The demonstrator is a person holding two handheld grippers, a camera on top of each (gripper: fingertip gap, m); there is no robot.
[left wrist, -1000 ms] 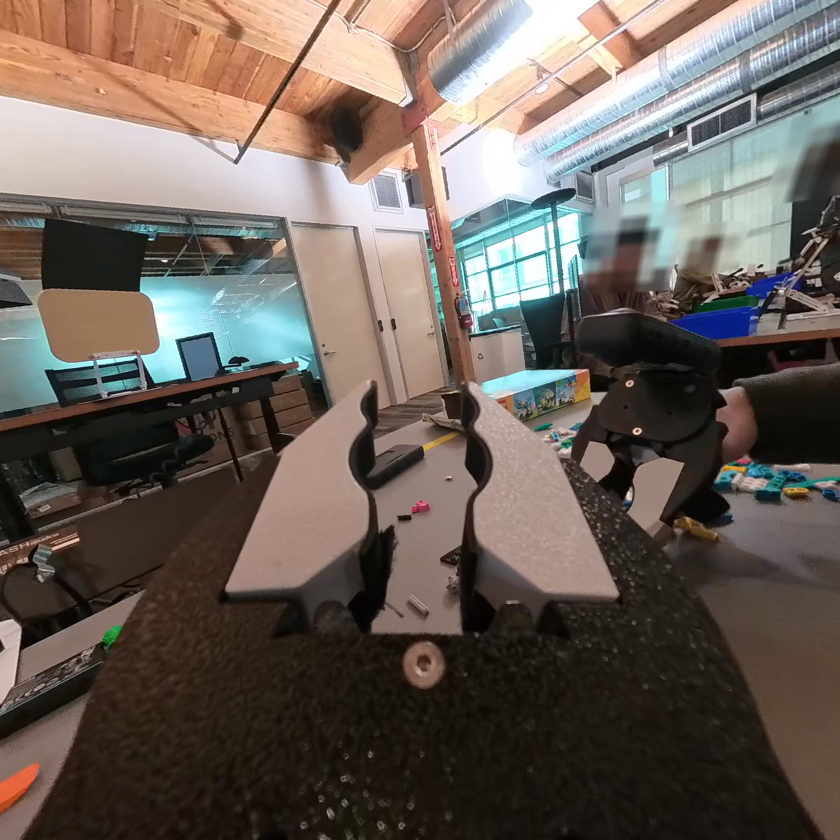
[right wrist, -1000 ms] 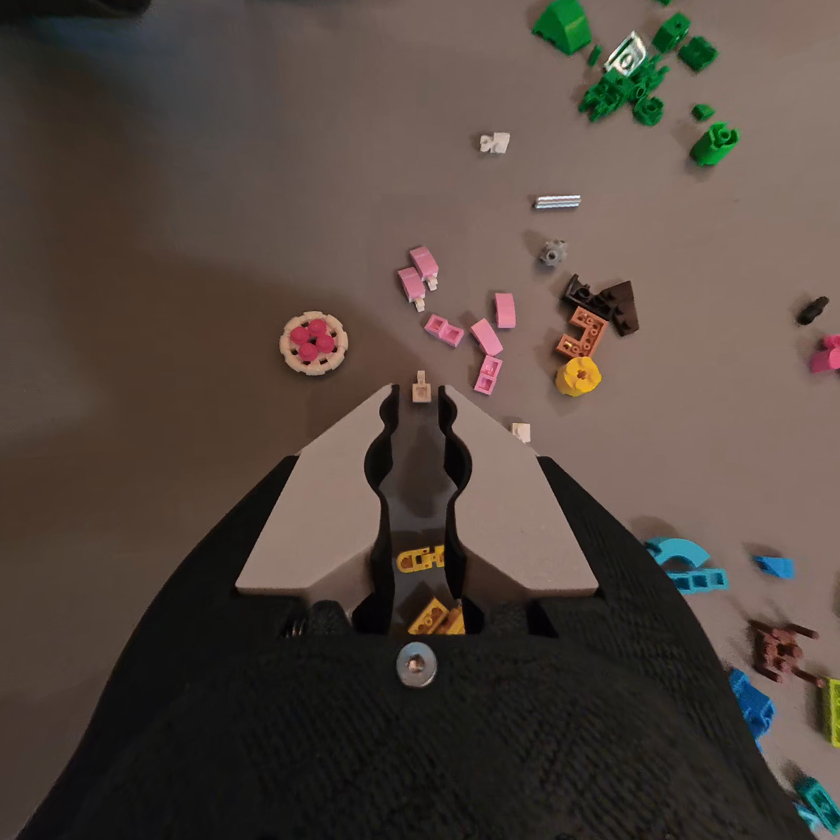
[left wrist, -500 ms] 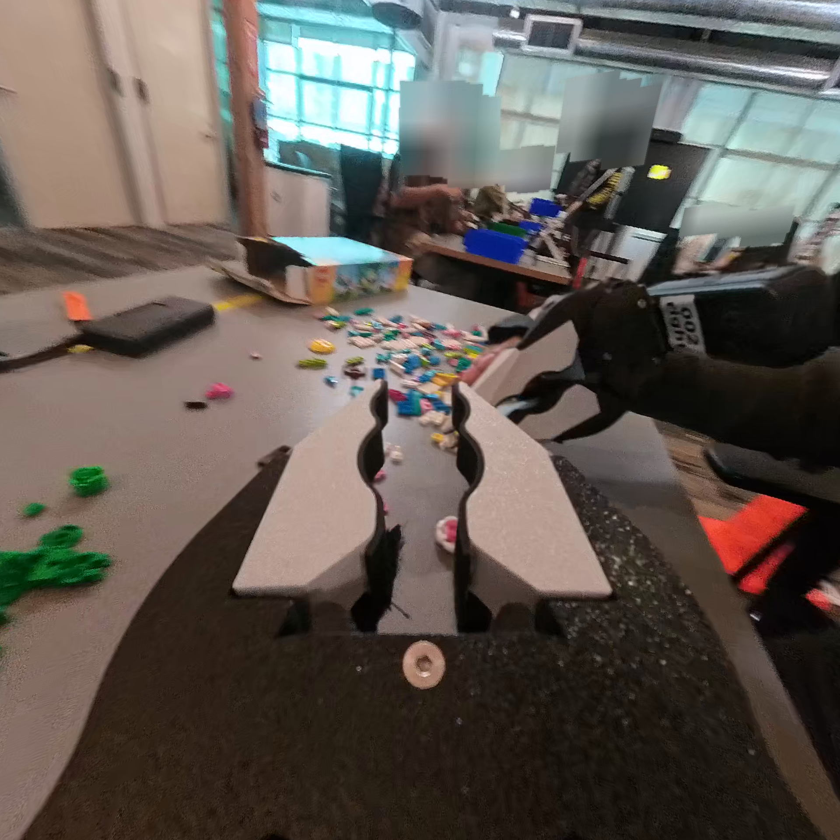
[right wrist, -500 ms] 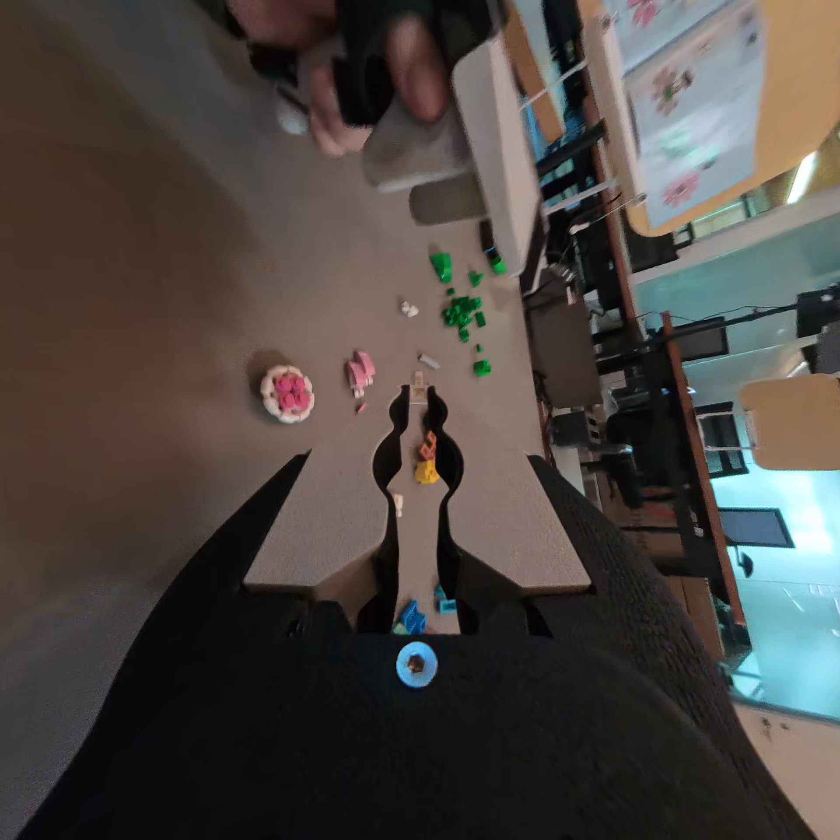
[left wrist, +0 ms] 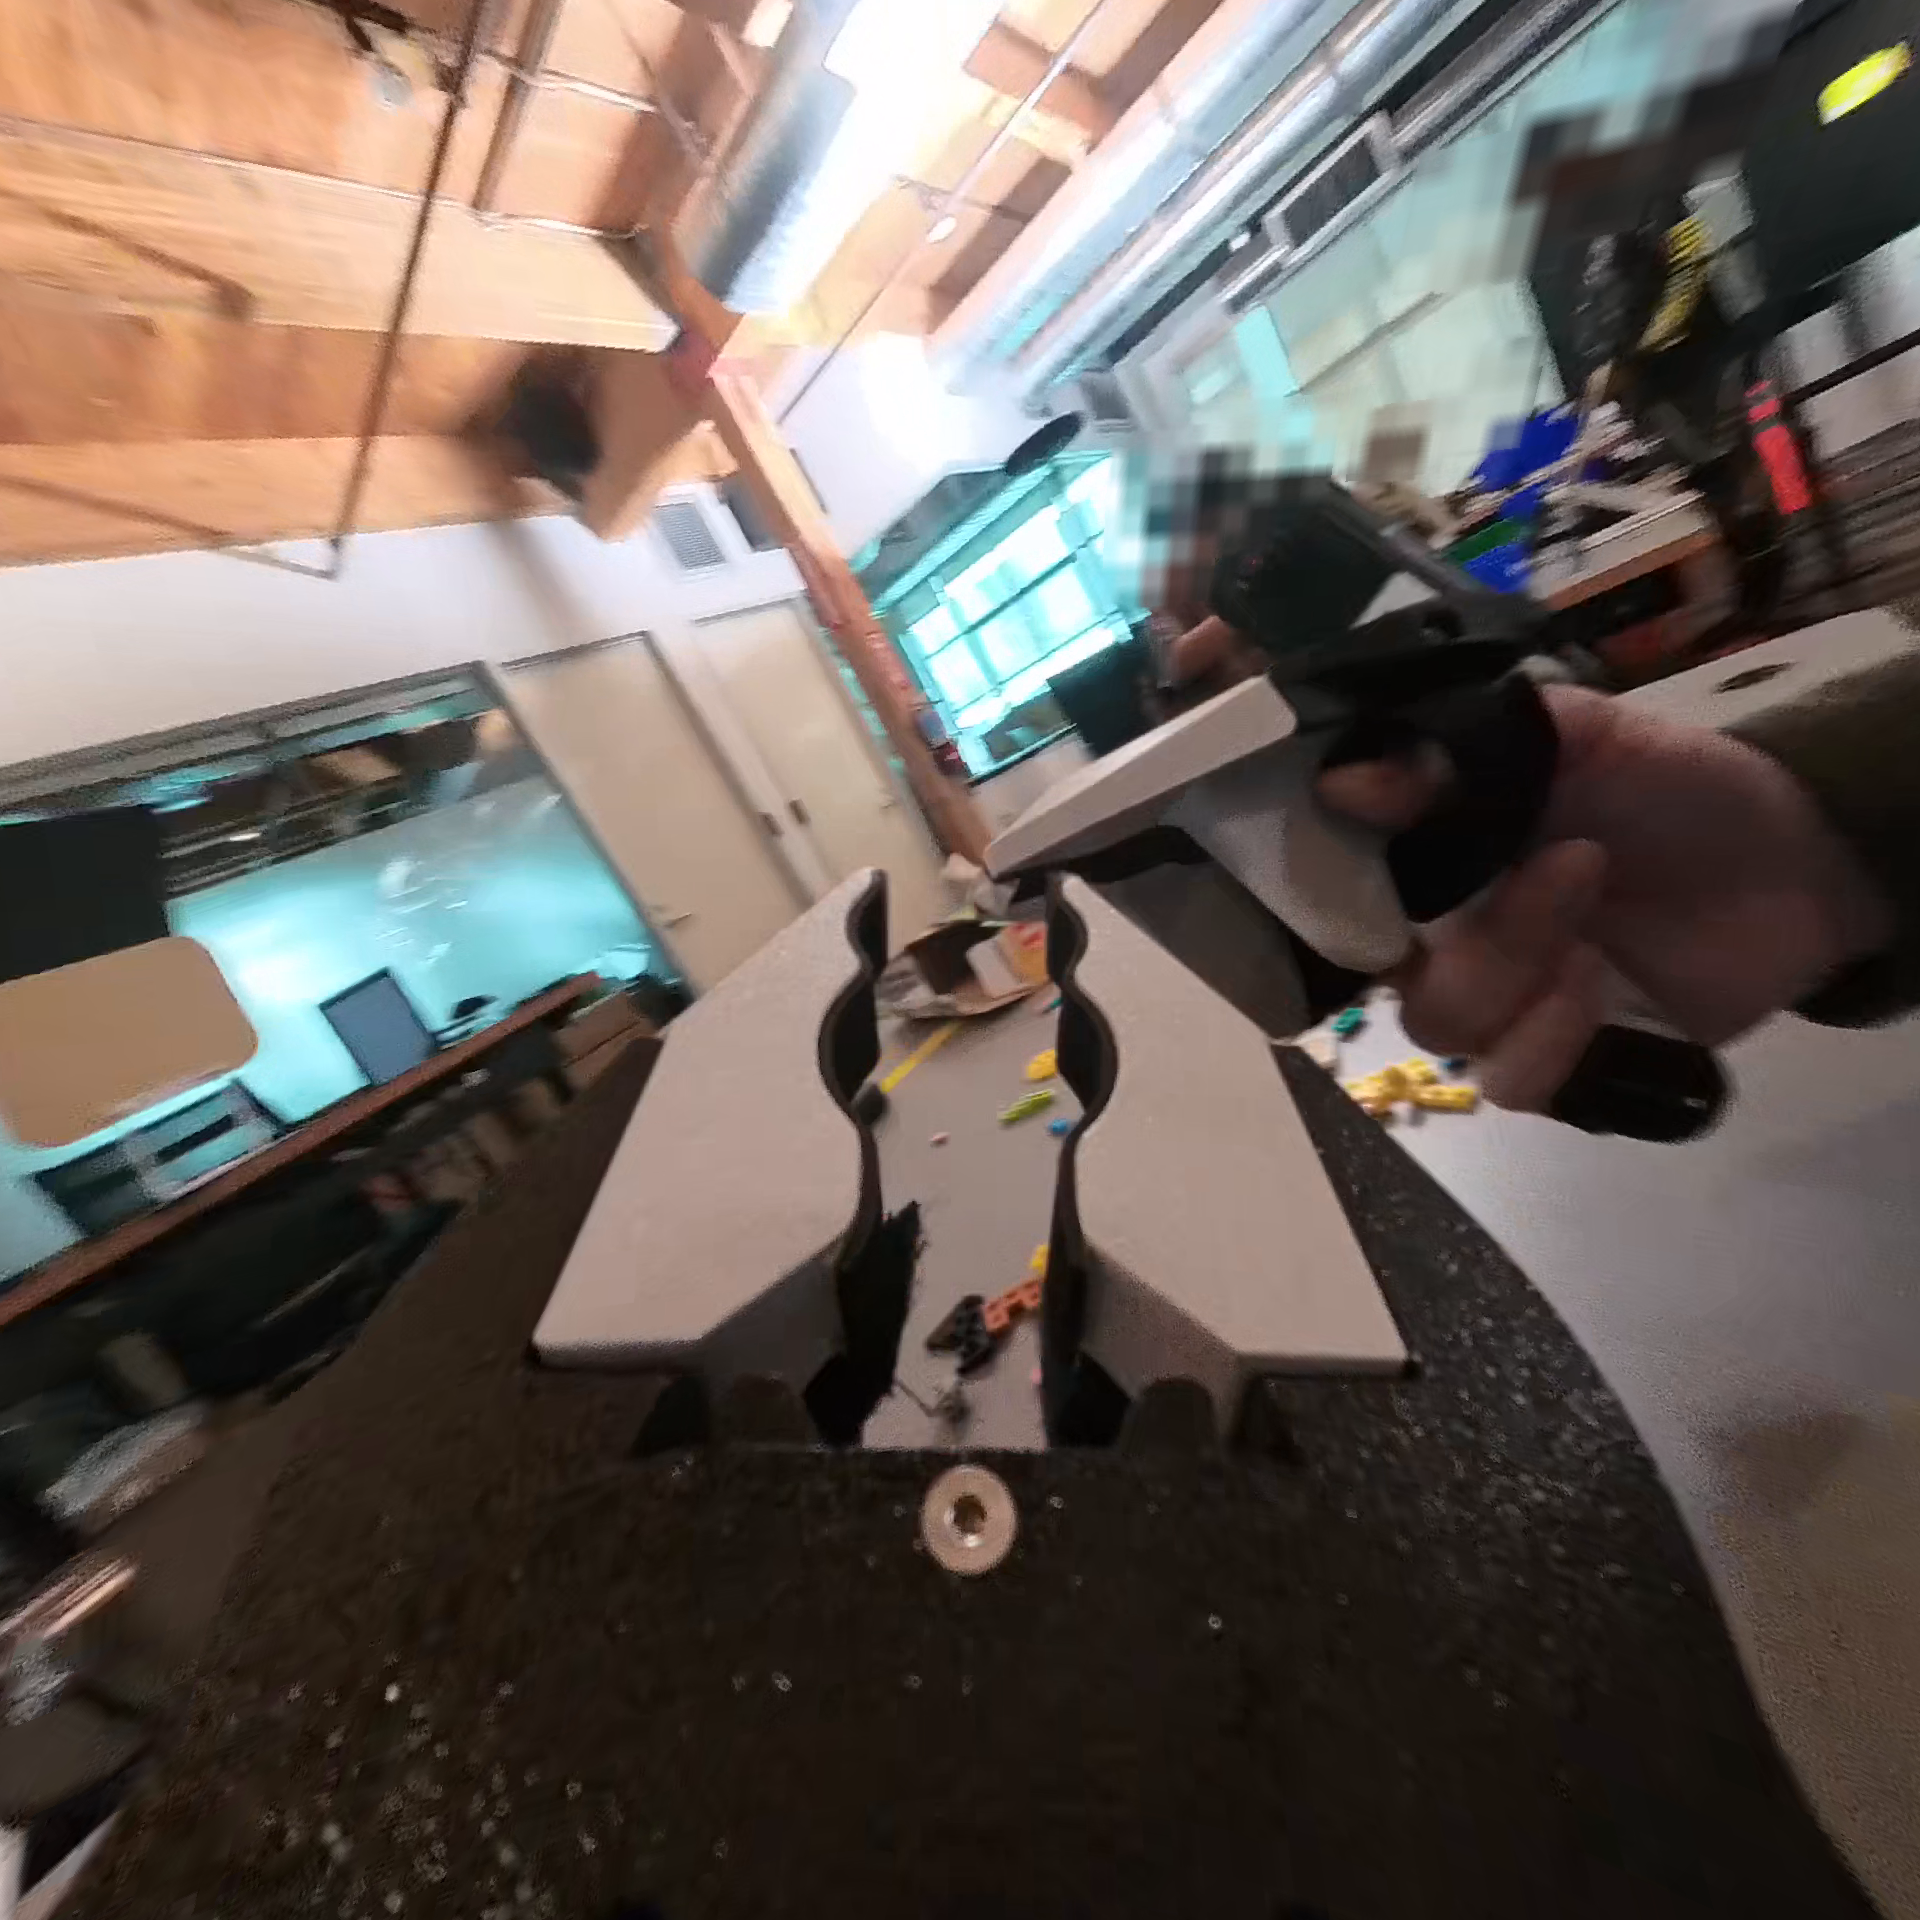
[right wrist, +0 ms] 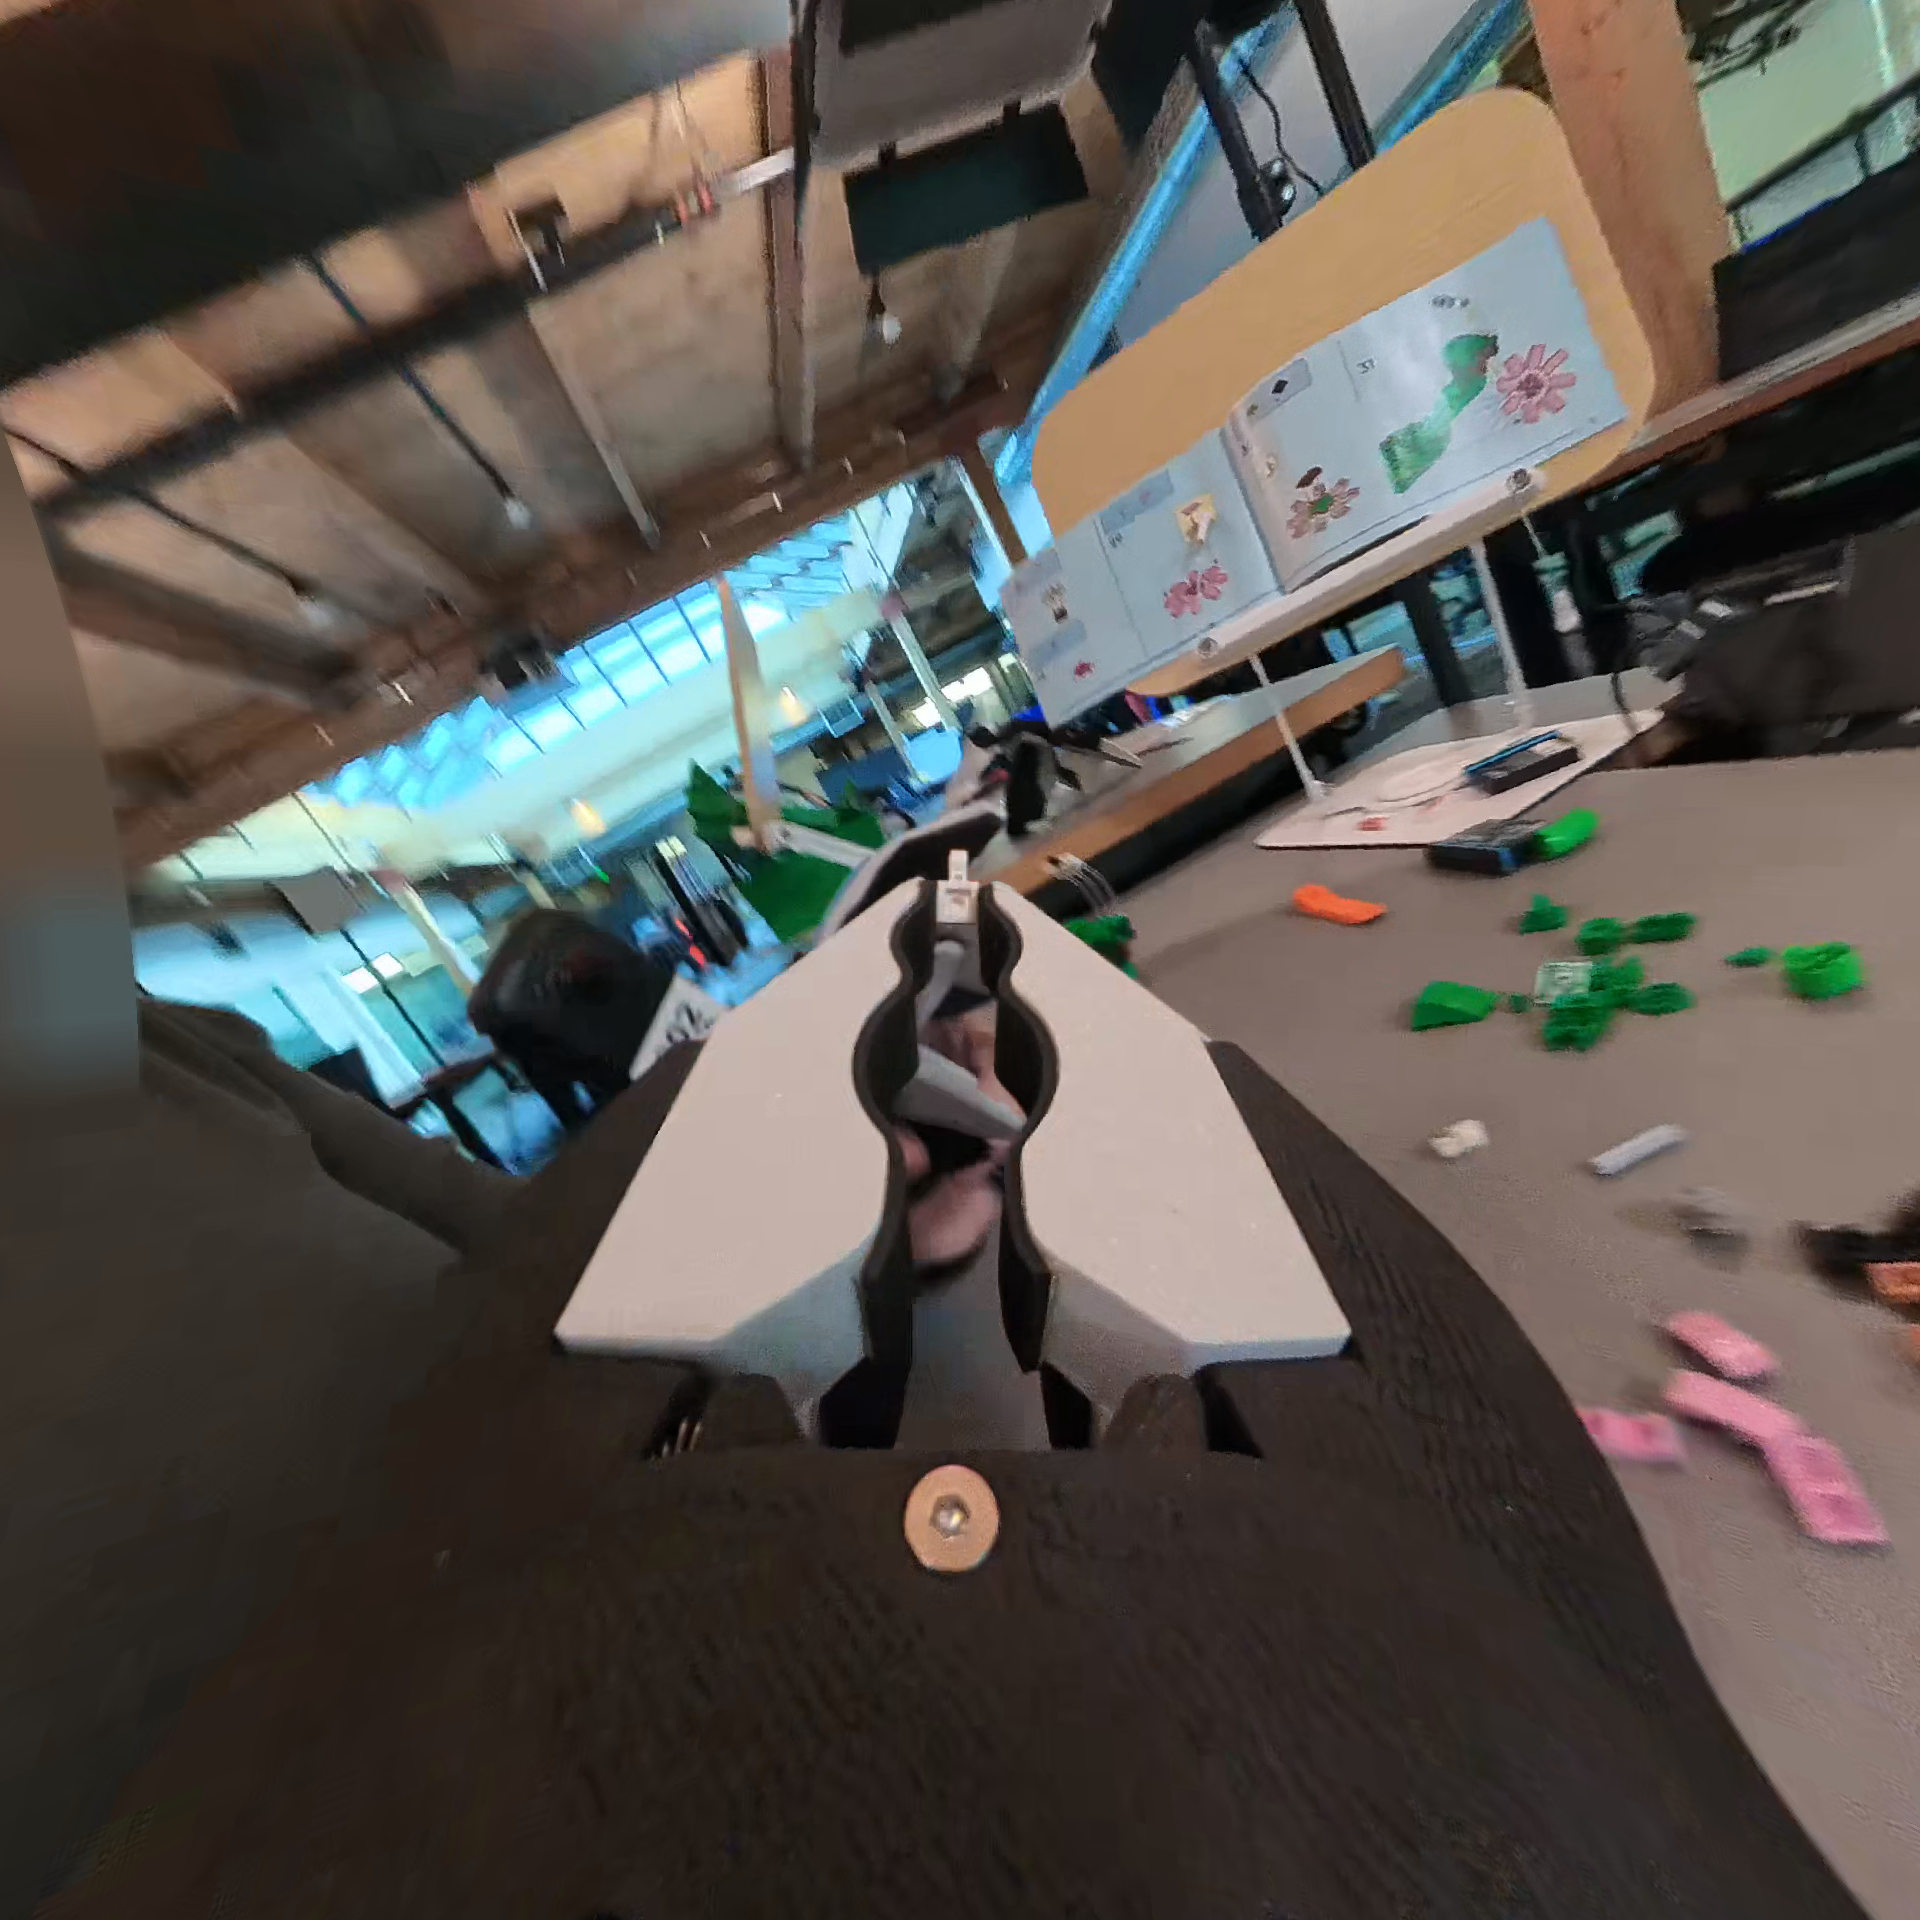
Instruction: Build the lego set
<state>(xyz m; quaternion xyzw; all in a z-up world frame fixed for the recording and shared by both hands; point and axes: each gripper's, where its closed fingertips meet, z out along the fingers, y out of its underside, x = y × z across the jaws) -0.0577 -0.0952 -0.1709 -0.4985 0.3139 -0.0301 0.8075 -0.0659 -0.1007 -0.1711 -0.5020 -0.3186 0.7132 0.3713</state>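
Loose bricks littered a grey table point(right wrist: 1558, 1714)

Green pieces point(right wrist: 1590, 987) lay well apart from pink pieces point(right wrist: 1766, 1444) — an orange piece point(right wrist: 1338, 906) sat farther back.

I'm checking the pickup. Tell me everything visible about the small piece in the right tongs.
The small whitish piece is tiny and plastic-looking, with a thin stub pointing up. It sits pinched at the very tips of the right tongs, lifted above the grey table. Motion blur hides finer detail.

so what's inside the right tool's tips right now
A tiny white lego piece is pinched at the very tips of the right tool. Behind it, the left tool and a hand show blurrily through the gap; the piece's lower part is hidden.
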